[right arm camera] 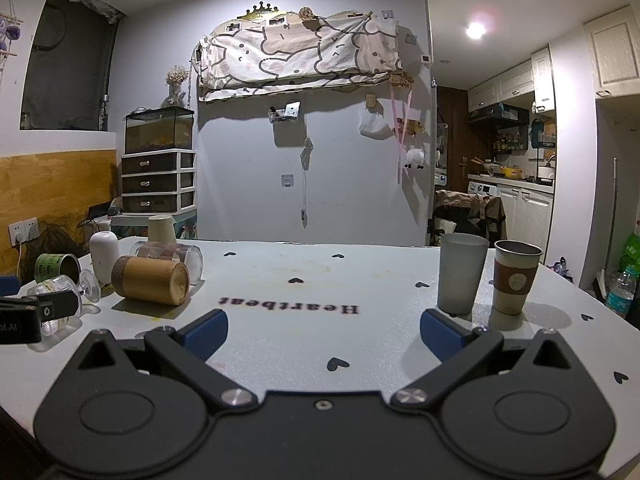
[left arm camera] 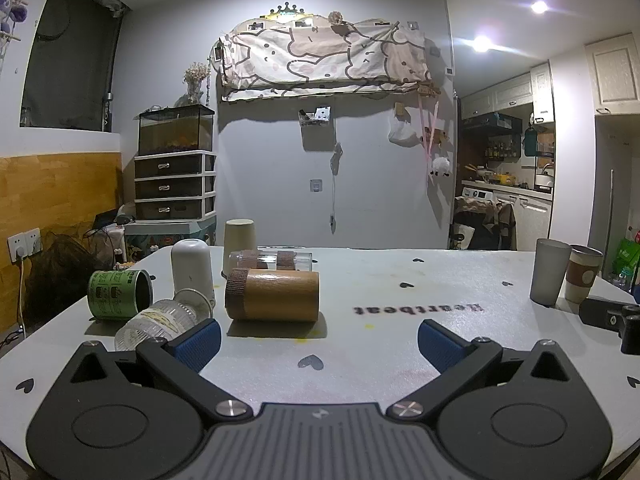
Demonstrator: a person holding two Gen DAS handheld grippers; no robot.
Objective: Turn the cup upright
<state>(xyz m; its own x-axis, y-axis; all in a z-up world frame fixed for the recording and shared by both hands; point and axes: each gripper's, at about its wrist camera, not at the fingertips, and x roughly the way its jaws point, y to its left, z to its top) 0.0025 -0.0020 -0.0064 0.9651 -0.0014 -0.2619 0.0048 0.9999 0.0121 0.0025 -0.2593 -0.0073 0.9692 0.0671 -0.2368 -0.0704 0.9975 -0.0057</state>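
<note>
**Lining up on a tipped cup before the grip is made**

Both tongs are released and nothing is held. The left gripper [left arm camera: 319, 338] hovers low over the table [left arm camera: 400, 344], its jaws spread wide, and the right gripper [right arm camera: 323, 330] is likewise spread over the printed word in the middle.

Several cups remain to be righted, all grouped at the left of the table. The wooden cup [left arm camera: 272, 295] lies on its side just ahead of the left gripper; a clear glass [left arm camera: 160, 322] lies tipped beside the left blue pad, with a green can [left arm camera: 119, 294] on its side behind it. A white cup [left arm camera: 191, 270] and a beige cup [left arm camera: 239, 246] stand mouth-down further back. A grey cup [right arm camera: 462, 274] and a sleeved cup [right arm camera: 515, 278] already stand upright at the right.

The wooden cup is judged the nearest target. It should be approached square to its long axis, so that the pads close across the round body near the middle, not the ends. A firm closure is advised before lifting, since a cylinder may roll away. Clearance from the clear glass should be kept during the turn, and the base should be set down flat before release.
</note>
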